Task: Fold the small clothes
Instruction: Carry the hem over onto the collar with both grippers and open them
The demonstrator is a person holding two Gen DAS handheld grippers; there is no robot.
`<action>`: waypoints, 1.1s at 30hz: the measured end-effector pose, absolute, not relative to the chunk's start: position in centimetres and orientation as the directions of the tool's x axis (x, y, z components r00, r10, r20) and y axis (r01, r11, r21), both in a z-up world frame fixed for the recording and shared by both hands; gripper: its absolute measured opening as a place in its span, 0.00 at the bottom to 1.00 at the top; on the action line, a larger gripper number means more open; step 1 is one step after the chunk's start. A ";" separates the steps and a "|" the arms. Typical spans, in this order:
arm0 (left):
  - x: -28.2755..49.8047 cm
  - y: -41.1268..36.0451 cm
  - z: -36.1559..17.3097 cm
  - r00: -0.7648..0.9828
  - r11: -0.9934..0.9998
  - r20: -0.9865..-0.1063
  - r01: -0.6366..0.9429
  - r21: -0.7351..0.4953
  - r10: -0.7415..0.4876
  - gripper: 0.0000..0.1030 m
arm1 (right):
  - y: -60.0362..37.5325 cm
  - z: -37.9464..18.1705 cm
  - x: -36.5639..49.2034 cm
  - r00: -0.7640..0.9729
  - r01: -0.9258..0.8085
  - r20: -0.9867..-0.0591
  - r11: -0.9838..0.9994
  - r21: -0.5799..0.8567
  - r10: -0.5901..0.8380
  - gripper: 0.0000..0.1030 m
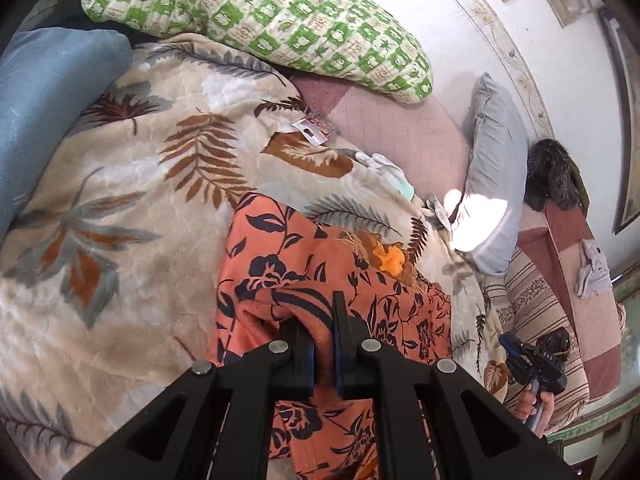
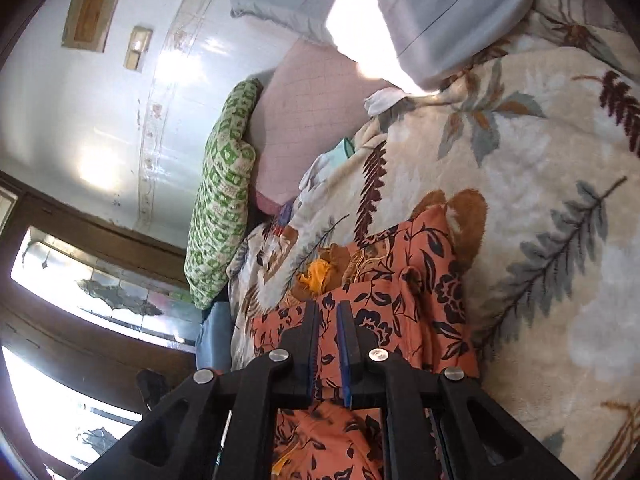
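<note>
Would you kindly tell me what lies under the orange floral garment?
The leaf-print blanket spreads beneath the orange floral garment. Whatever lies directly below the covered patch is hidden.

The cloth (image 1: 320, 264) between the black fingers (image 1: 340, 312) was orange with dark blue flowers and leaves. Just past the fingertips, a bright yellow-orange bit (image 1: 390, 258) stuck out of it. Under the cloth lay a cream blanket (image 1: 132, 184) with brown and gray leaves. Far past the fingers sat a pillow (image 1: 256, 20) with green and white squares. To the right of the fingers was a gray pillow (image 1: 496, 152). To the left was a blue pillow (image 1: 44, 104). Between the green pillow and the gray one, the sheet (image 1: 400, 128) was pink with thin lines.
</note>
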State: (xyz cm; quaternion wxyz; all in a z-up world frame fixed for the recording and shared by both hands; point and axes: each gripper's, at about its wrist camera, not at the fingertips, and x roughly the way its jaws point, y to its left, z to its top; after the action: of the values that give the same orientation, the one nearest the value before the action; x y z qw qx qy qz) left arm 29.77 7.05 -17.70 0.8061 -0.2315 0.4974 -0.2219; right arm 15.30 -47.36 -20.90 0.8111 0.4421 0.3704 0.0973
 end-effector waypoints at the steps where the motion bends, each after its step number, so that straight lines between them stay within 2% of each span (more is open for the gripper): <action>1: 29.5 6.8 -18.2 0.416 0.812 -0.713 0.127 -0.569 -0.564 0.07 | -46.0 -21.3 15.7 0.675 0.147 -0.547 0.635 0.758 0.496 0.12; 2: 29.1 7.0 -18.6 0.426 0.814 -0.711 0.120 -0.568 -0.559 0.07 | -44.4 -21.7 15.9 0.638 0.123 -0.583 0.681 0.721 0.503 0.14; 4: 28.6 7.8 -19.5 0.450 0.783 -0.679 0.080 -0.617 -0.581 0.07 | -41.3 -23.4 15.7 0.557 0.076 -0.651 0.748 0.659 0.516 0.25; 5: 28.1 8.2 -19.8 0.464 0.769 -0.665 0.059 -0.637 -0.586 0.07 | -40.0 -24.4 15.6 0.522 0.060 -0.667 0.757 0.651 0.532 0.37; 6: 27.7 8.6 -20.0 0.479 0.767 -0.661 0.044 -0.640 -0.578 0.07 | -39.0 -25.5 15.3 0.494 0.051 -0.674 0.755 0.653 0.549 0.60; 7: 27.5 8.7 -20.0 0.485 0.774 -0.665 0.038 -0.632 -0.567 0.07 | -38.0 -26.4 15.2 0.475 0.048 -0.674 0.748 0.662 0.566 0.69; 10: 26.9 9.0 -19.6 0.493 0.768 -0.652 0.052 -0.639 -0.576 0.07 | -35.7 -28.3 15.2 0.434 0.008 -0.664 0.734 0.679 0.609 0.70; 16: 26.4 9.4 -19.7 0.495 0.764 -0.644 0.065 -0.642 -0.583 0.07 | -31.8 -30.9 17.1 0.332 -0.021 -0.743 0.792 0.610 0.581 0.70; 17: 26.4 9.6 -19.8 0.493 0.760 -0.643 0.061 -0.647 -0.586 0.07 | -31.2 -31.0 17.1 0.333 -0.035 -0.760 0.813 0.582 0.558 0.69; 18: 26.3 9.8 -19.9 0.493 0.758 -0.642 0.057 -0.650 -0.588 0.07 | -30.6 -30.7 17.0 0.345 -0.063 -0.772 0.834 0.548 0.534 0.59; 19: 26.2 10.0 -19.9 0.495 0.756 -0.641 0.053 -0.652 -0.587 0.07 | -30.1 -30.2 16.7 0.353 -0.098 -0.776 0.846 0.524 0.522 0.45; 20: 26.2 10.2 -19.9 0.495 0.753 -0.638 0.050 -0.657 -0.589 0.07 | -29.5 -29.8 16.5 0.341 -0.121 -0.785 0.852 0.509 0.517 0.10; 21: 26.2 10.3 -19.9 0.496 0.747 -0.634 0.048 -0.663 -0.594 0.07 | -29.1 -29.5 16.3 0.328 -0.127 -0.807 0.869 0.479 0.492 0.07; 25: 26.3 10.7 -19.4 0.508 0.742 -0.620 0.057 -0.668 -0.598 0.07 | -28.0 -26.2 15.2 0.383 -0.193 -0.834 0.917 0.348 0.397 0.06; 28: 27.4 10.8 -18.7 0.513 0.731 -0.609 0.056 -0.680 -0.606 0.07 | -30.0 -22.7 15.4 0.486 -0.177 -0.796 0.933 0.314 0.360 0.05; 33: 32.5 9.7 -17.2 0.515 0.754 -0.636 0.033 -0.655 -0.575 0.07 | -37.1 -18.0 18.9 0.661 -0.036 -0.702 0.946 0.324 0.265 0.05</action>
State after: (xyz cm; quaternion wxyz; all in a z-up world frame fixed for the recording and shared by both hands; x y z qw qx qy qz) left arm 32.50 9.69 -17.19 0.8181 -0.2970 0.4559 -0.1858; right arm 18.94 -37.10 -17.99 0.9001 0.1424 0.4033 0.0835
